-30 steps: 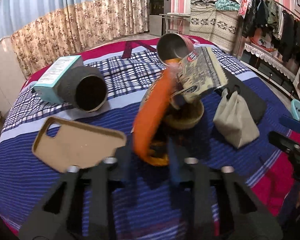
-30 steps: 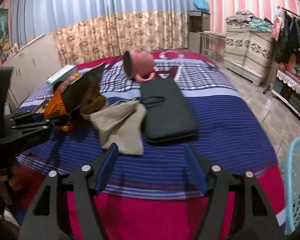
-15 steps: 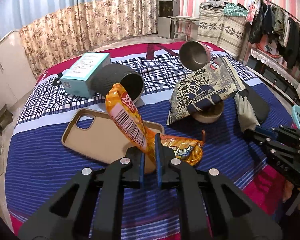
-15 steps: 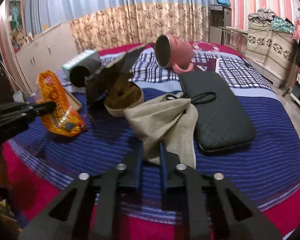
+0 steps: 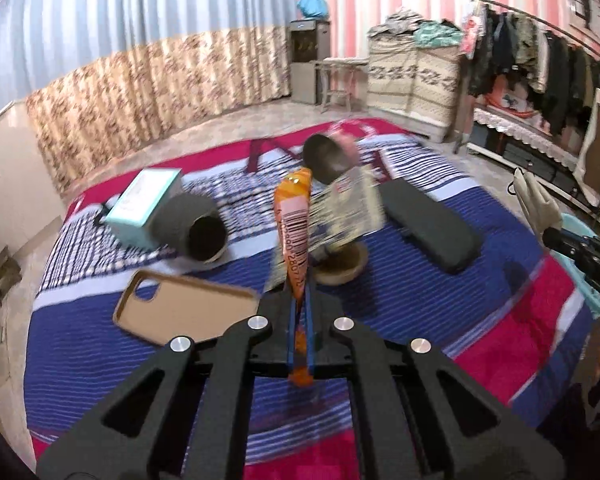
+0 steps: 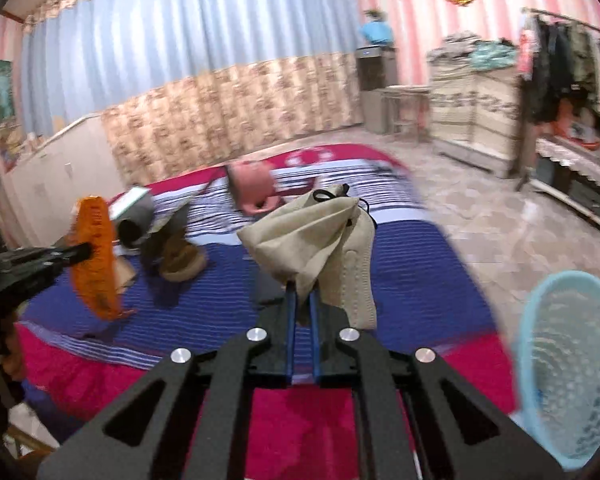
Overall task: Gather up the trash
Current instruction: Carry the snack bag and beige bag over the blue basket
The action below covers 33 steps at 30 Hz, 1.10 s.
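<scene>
My left gripper (image 5: 299,300) is shut on an orange snack wrapper (image 5: 294,224), its jaws closing the last bit; the wrapper stands up from the fingers, clear of the bed. The right wrist view shows that wrapper (image 6: 94,256) hanging at the left. My right gripper (image 6: 303,300) is shut on a beige cloth bag (image 6: 312,236), jaws likewise closing tight, with the bag lifted off the bedspread. A light blue mesh basket (image 6: 568,364) stands on the floor at lower right. A printed snack bag (image 5: 348,208) leans over a brown bowl (image 5: 340,268).
On the striped bedspread (image 5: 400,300) lie a tan phone case (image 5: 184,308), a grey cup (image 5: 196,228) on its side, a teal box (image 5: 144,204), a pink mug (image 5: 332,156) and a black case (image 5: 432,224). A clothes rack (image 5: 540,60) lines the right wall.
The right gripper went from open to shut on the cloth bag and lifted it off the bed. The left gripper closed on the orange wrapper and raised it.
</scene>
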### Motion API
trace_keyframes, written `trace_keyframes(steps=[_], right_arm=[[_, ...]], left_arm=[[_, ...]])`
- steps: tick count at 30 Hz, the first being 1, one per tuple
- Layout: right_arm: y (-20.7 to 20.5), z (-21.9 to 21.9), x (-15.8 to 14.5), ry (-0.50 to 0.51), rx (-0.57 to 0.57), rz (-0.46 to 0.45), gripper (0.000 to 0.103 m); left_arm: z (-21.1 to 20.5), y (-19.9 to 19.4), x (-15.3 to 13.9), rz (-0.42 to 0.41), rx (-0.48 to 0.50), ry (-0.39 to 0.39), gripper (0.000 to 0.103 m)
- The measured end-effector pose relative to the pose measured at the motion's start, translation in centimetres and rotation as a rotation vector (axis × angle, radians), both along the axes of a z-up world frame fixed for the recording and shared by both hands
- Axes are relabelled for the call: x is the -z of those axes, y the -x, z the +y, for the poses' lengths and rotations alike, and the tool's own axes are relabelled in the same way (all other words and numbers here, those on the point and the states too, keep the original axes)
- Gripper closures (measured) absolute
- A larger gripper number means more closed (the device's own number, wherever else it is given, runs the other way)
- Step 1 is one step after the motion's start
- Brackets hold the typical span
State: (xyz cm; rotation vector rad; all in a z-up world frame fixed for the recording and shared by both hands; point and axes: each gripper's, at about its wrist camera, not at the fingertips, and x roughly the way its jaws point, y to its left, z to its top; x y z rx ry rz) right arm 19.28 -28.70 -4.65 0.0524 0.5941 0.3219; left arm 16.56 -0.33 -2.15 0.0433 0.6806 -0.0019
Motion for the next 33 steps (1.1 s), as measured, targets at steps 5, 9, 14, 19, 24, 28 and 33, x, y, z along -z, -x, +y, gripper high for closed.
trace_keyframes(steps=[5,9,14,19,24,28,33], right_arm=[[0.8,-5.1,-0.5,0.02,0.126,-0.011,0.096],[1.0,-10.1,-1.1,-0.034,0.244,-0.009,0.096],[1.3,-15.1,-1.4,-0.017,0.365,-0.017,0.096],[1.6,-19.6,-0.7,-0.011,0.472,0.007,0.096],[1.6,-22.8,-0.1,-0.045,0.534,0.027,0.096],[1.7,-24.3,0.3,-0.058,0.566,0.035,0.096],[1.9,-25.0,1.0,-0.032,0.589,0.052,0.096]], left_arm=[[-4.0,-0.2,-1.6,-0.038,0.092,0.003,0.101],[-7.7,-1.4,-1.8,-0.033,0.164,0.019,0.101],[-13.1,-3.2,-2.1,-0.052,0.263,0.041,0.102],[-18.2,-4.6,-1.5,-0.044,0.353,0.044,0.103],[-21.3,-5.2,-0.9,-0.023,0.405,0.067,0.103],[-24.1,-5.4,-1.2,-0.037,0.443,0.06,0.103],[-27.9,-5.9,-2.0,-0.058,0.504,0.072,0.103]])
